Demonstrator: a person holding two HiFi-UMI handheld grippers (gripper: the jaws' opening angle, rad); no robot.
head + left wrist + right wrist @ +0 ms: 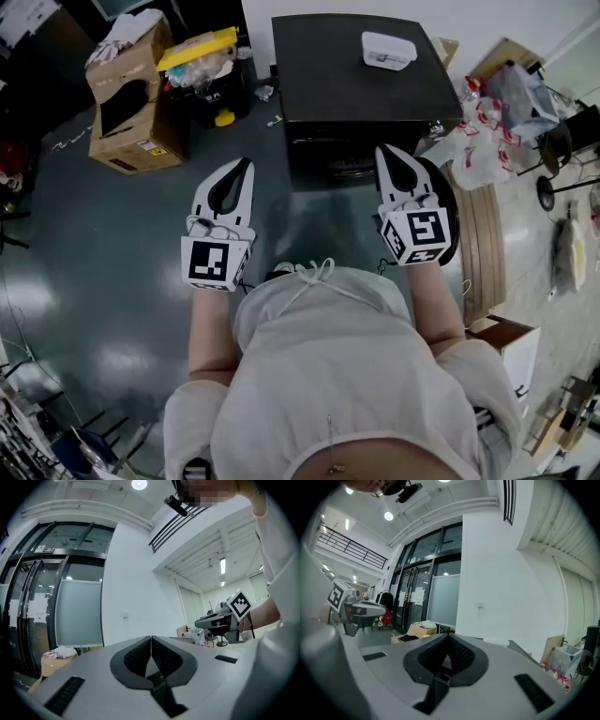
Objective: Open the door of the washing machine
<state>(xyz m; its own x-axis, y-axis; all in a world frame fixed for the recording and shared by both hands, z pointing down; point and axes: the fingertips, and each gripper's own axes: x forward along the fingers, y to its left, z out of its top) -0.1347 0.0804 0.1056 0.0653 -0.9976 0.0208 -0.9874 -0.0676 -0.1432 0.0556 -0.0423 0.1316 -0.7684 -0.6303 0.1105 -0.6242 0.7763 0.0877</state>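
The washing machine is a dark grey box at the top middle of the head view, seen from above, with a small white tray on its lid. Only a strip of its front shows, and the door itself is hard to make out. My left gripper is held in the air left of the machine's front, jaws shut and empty. My right gripper hovers just before the front's right part, also shut on nothing. Both gripper views show closed pads, left gripper and right gripper, pointing level across the room.
Cardboard boxes and a black bin with a yellow lid stand left of the machine. Plastic bags, a round wooden board and a small carton crowd the right side. Glossy dark floor lies before the machine.
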